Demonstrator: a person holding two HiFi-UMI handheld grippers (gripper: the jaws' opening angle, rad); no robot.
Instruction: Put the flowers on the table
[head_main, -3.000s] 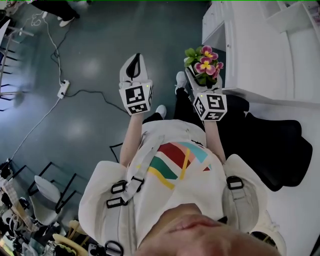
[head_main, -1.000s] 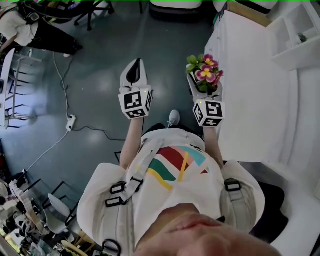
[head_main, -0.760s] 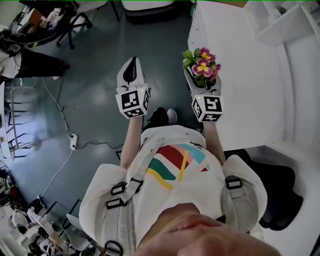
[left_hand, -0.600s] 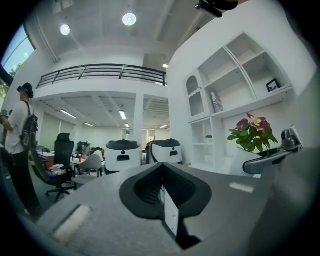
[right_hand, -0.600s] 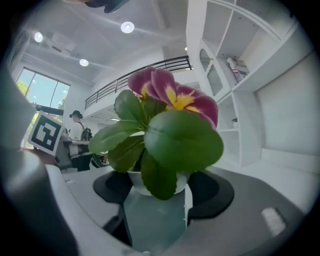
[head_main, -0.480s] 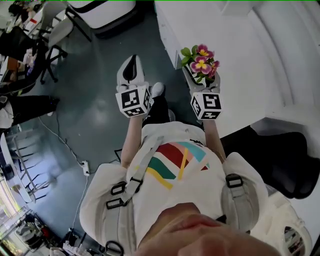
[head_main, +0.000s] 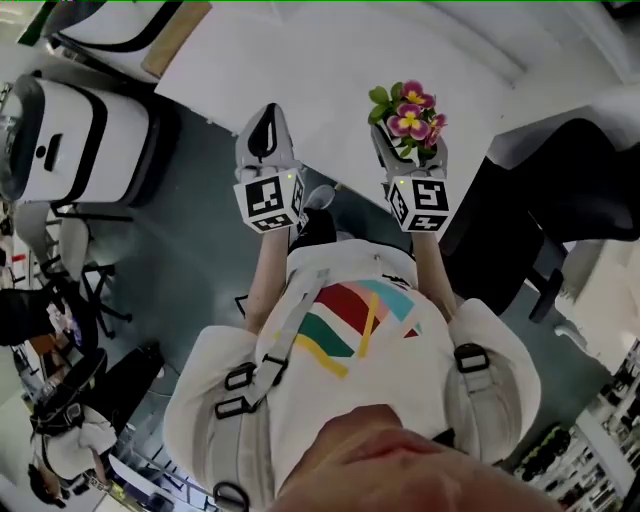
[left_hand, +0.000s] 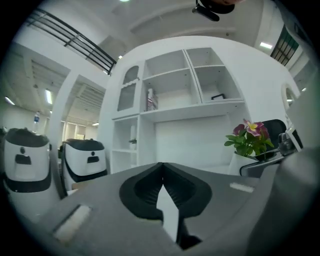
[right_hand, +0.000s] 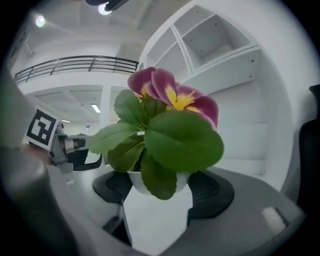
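Right claw (head_main: 409, 160), pinching the potted flowers (head_main: 408, 112), now has white tabletop (head_main: 330, 70) beneath it instead of floor (head_main: 195, 250), so set-down looks close.

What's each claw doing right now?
Left claw: shut, empty.
Right claw: shut on the flower pot, held upright.

Light: bright, even, indoor. One ceiling lamp (right_hand: 40, 21) flares in the right gripper view. The table (head_main: 330, 70) is nearly washed out white. Gripper views show strong fisheye bending, black vignetted corners and a soft foreground. The flowers (right_hand: 165, 125) are fairly sharp. The head view is slightly blurred.
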